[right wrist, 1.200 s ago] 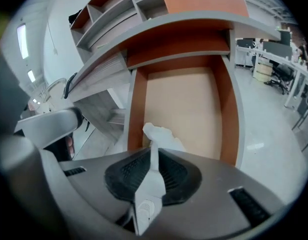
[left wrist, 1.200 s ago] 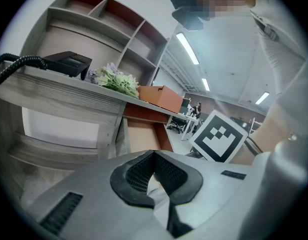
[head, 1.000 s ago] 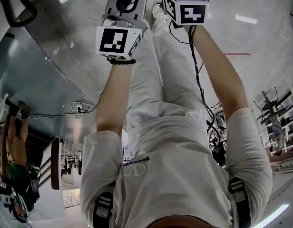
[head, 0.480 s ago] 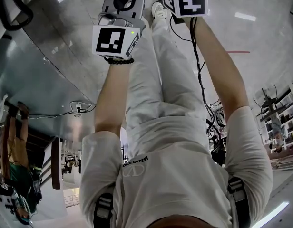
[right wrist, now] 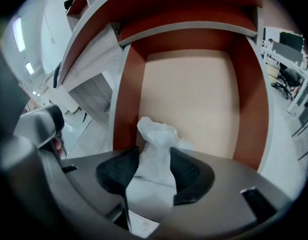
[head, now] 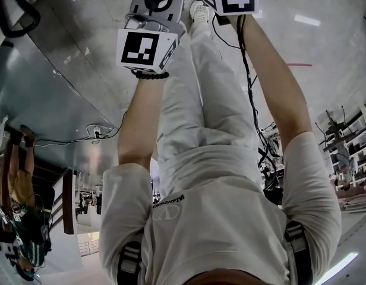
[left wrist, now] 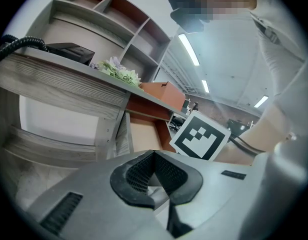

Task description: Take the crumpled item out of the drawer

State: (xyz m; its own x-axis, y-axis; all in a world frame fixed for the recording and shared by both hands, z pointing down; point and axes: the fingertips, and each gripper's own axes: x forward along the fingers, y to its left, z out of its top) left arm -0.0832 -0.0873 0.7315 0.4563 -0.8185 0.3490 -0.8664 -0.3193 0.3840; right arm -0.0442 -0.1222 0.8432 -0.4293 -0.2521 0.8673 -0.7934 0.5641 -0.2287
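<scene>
In the head view, the person (head: 213, 177), in a pale shirt and pale trousers, fills the middle, with both arms reaching toward 12 o'clock.

In the left gripper view, a grey wood-grain bench (left wrist: 59, 84) crosses from 9 o'clock toward the centre. Open shelves (left wrist: 109, 19) rise behind it at 11 o'clock. On the bench top stand a black device (left wrist: 69, 51) with a coiled cord and, to its right, a bunch of pale green leaves (left wrist: 116, 69).

The right gripper view looks into the drawer (right wrist: 251, 99). It is pulled out, with red-brown walls at 9 and 3 o'clock and a bare beige floor in the middle.

The left tongs (left wrist: 153, 155) are clenched, their black ribbed pads meeting at the tip with nothing between them. Just past them, toward 2 o'clock, shows the black-and-white marker cube (left wrist: 200, 136) of the other gripper.

The right tongs (right wrist: 154, 158) sit at 6 o'clock of their own view, over the near end of the drawer. Their jaws are opening, and the pads stand apart on either side of the crumpled item.

The crumpled item (right wrist: 156, 136) is a white wad. It stands between those pads, its top poking up toward 12 o'clock over the drawer floor, close to the left wall.
</scene>
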